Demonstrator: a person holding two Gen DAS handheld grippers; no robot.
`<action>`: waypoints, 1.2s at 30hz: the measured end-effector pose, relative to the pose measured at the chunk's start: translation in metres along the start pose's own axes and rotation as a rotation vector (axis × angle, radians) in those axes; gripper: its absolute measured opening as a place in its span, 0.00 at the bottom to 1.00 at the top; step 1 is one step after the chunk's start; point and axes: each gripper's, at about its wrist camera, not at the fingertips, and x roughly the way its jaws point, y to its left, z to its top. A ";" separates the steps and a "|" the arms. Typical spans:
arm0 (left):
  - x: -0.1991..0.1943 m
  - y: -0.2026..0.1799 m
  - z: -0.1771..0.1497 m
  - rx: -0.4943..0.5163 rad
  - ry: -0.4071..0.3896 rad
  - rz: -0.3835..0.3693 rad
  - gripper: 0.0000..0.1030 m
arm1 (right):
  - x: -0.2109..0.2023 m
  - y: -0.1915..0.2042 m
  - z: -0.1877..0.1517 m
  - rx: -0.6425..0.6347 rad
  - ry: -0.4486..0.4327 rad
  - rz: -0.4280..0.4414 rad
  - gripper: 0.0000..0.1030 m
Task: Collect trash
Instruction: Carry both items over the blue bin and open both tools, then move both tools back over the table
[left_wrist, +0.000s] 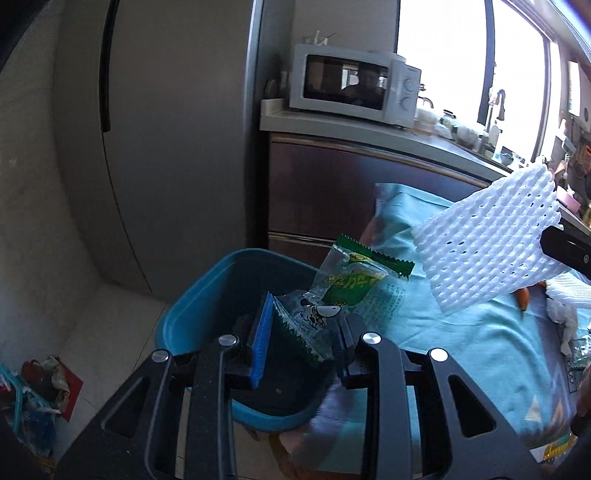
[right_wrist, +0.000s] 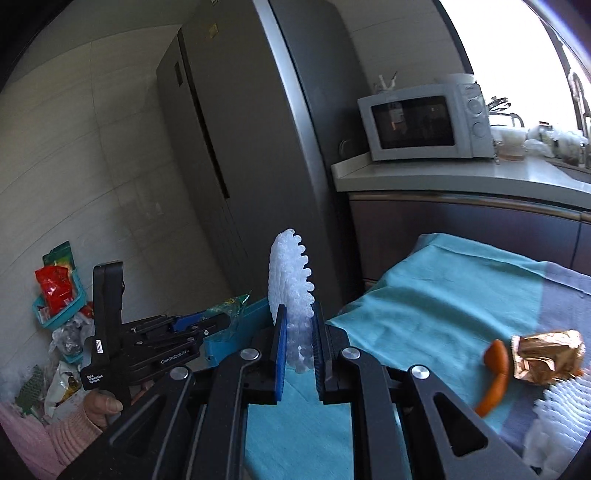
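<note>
- Wrappers first: the left gripper (left_wrist: 301, 343) pinches a clear and green snack wrapper (left_wrist: 354, 284) between its blue pads (left_wrist: 260, 341), with what looks like a second printed wrapper bunched in beside it. The jaws stand fairly wide, so the hold looks loose; I would not shake it.
- Just beyond and below those jaws sits the blue bin (left_wrist: 207, 291), at the edge of the teal cloth (left_wrist: 461, 332). The wrapper hangs over the bin's mouth, so the sound move is to lower a little and part the jaws there, not to fling it from height.
- Foam next: the right gripper (right_wrist: 299, 347) is pressed onto a white foam net sleeve (right_wrist: 291, 288), seen edge-on and standing upright out of the jaws. The left view shows the same sleeve (left_wrist: 491, 243) held above the cloth, to the right of the bin and not yet over it.
- It looks light and springy, so carry it fully over the bin's mouth before letting go; take turns, as both grippers would crowd there.
- Farther right on the cloth lie an orange peel strip (right_wrist: 495, 373) and a crumpled gold foil wrapper (right_wrist: 546, 354), touching or nearly so, not yet collected.
</note>
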 end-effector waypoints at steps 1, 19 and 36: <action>0.004 0.007 0.001 -0.010 0.007 0.010 0.28 | 0.012 0.001 0.003 -0.002 0.019 0.011 0.11; 0.080 0.050 -0.008 -0.083 0.148 0.111 0.31 | 0.155 0.012 0.002 0.072 0.334 0.046 0.14; 0.091 0.031 -0.013 -0.076 0.139 0.127 0.50 | 0.142 -0.003 0.003 0.105 0.290 0.026 0.38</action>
